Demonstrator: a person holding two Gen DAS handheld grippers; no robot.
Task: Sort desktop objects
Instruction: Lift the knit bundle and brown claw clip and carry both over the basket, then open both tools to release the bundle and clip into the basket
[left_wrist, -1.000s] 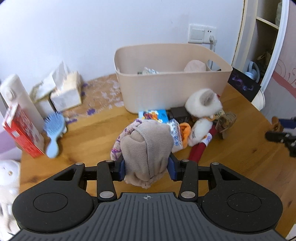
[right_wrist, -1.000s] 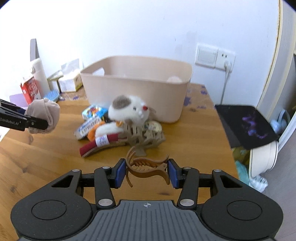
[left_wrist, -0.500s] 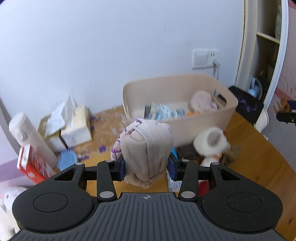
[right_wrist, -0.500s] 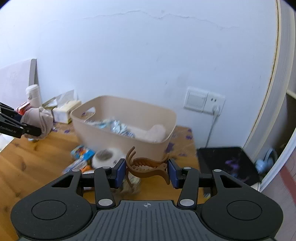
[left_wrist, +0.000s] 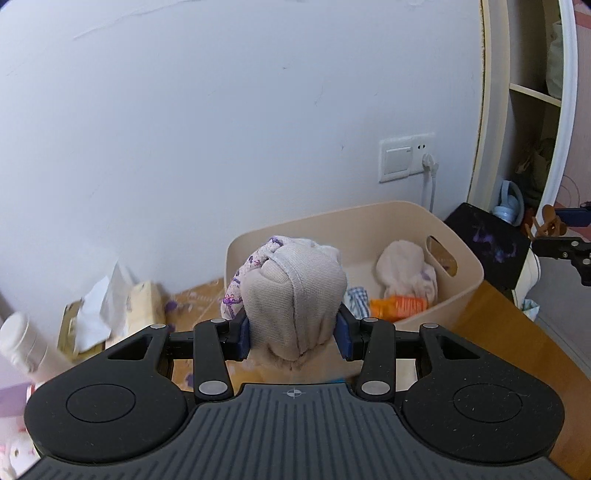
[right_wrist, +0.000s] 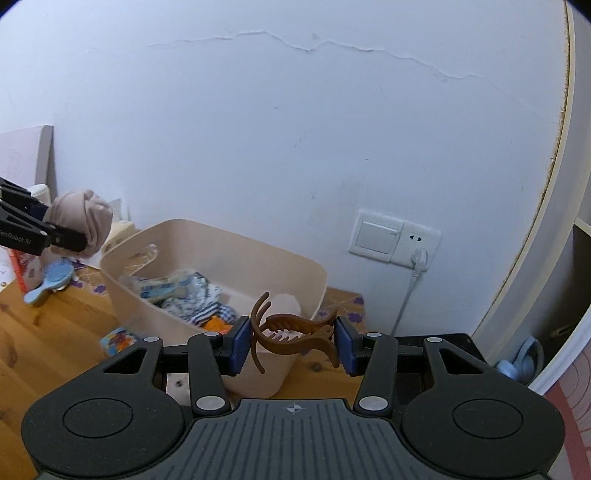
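Two grippers are seen raised above the wooden table (right_wrist: 55, 339), each with its fingers clamped on an item. The left gripper (left_wrist: 293, 334) is closed on a rolled beige sock bundle (left_wrist: 293, 291), which is held in the air just in front of the near rim of the beige bin (left_wrist: 461, 258). The right gripper (right_wrist: 291, 343) is closed on a brown hair claw clip (right_wrist: 295, 332), held across the near corner of the same bin.

The bin's top is open; socks, striped cloth and an orange packet are seen lying inside. Free space is left above the rim, while the white wall (right_wrist: 295, 147) stands close behind it and a dark board (left_wrist: 491, 247) leans just beside its right end. A tissue box (left_wrist: 142, 306) and a blue hairbrush (right_wrist: 50, 284) lie to the left of the bin.

Compared with a second ago, both grippers are seen higher and nearer the bin, whose inside is now looked into; both grips are unchanged.
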